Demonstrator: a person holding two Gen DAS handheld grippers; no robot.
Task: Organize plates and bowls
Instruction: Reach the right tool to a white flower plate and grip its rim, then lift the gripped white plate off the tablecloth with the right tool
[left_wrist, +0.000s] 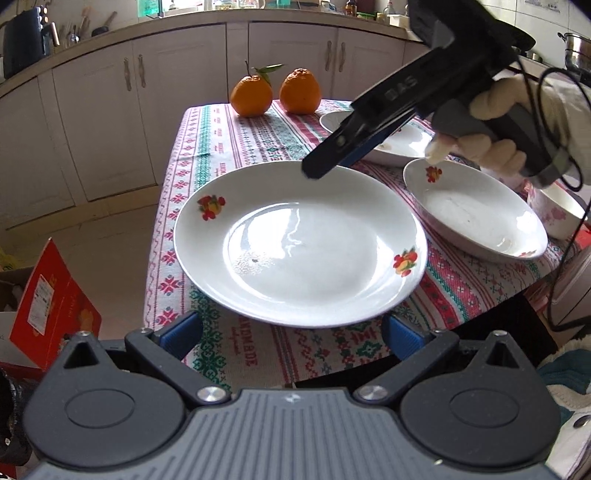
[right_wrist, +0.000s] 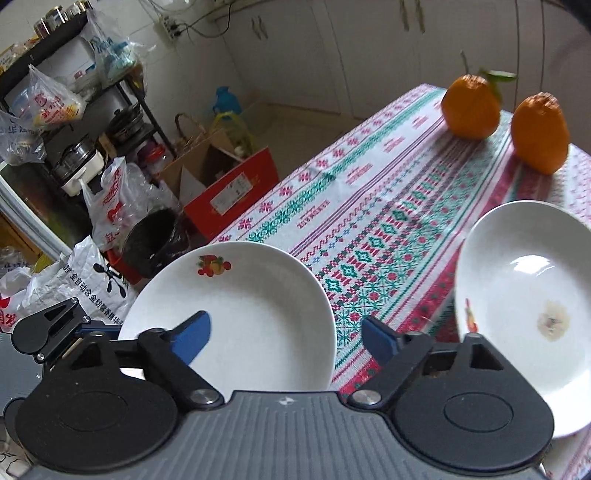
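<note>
A large white plate (left_wrist: 299, 243) with fruit decals lies on the patterned tablecloth (left_wrist: 236, 136); its near rim sits just beyond my open left gripper (left_wrist: 291, 332). My right gripper (left_wrist: 325, 162) hovers over the plate's far rim, fingers spread. In the right wrist view the same plate (right_wrist: 251, 314) lies between the open right gripper's (right_wrist: 284, 336) blue pads. A second deep plate (left_wrist: 476, 214) sits to the right, a third plate (left_wrist: 399, 144) behind it; the latter shows in the right wrist view (right_wrist: 528, 302). A pink-flowered bowl (left_wrist: 557, 214) stands far right.
Two oranges (left_wrist: 275, 92) stand at the table's far edge. A red box (left_wrist: 48, 314) and bags lie on the floor left of the table. A cluttered shelf (right_wrist: 74, 122) and a black bin (right_wrist: 155, 240) stand beyond the table's left side. Cabinets line the back wall.
</note>
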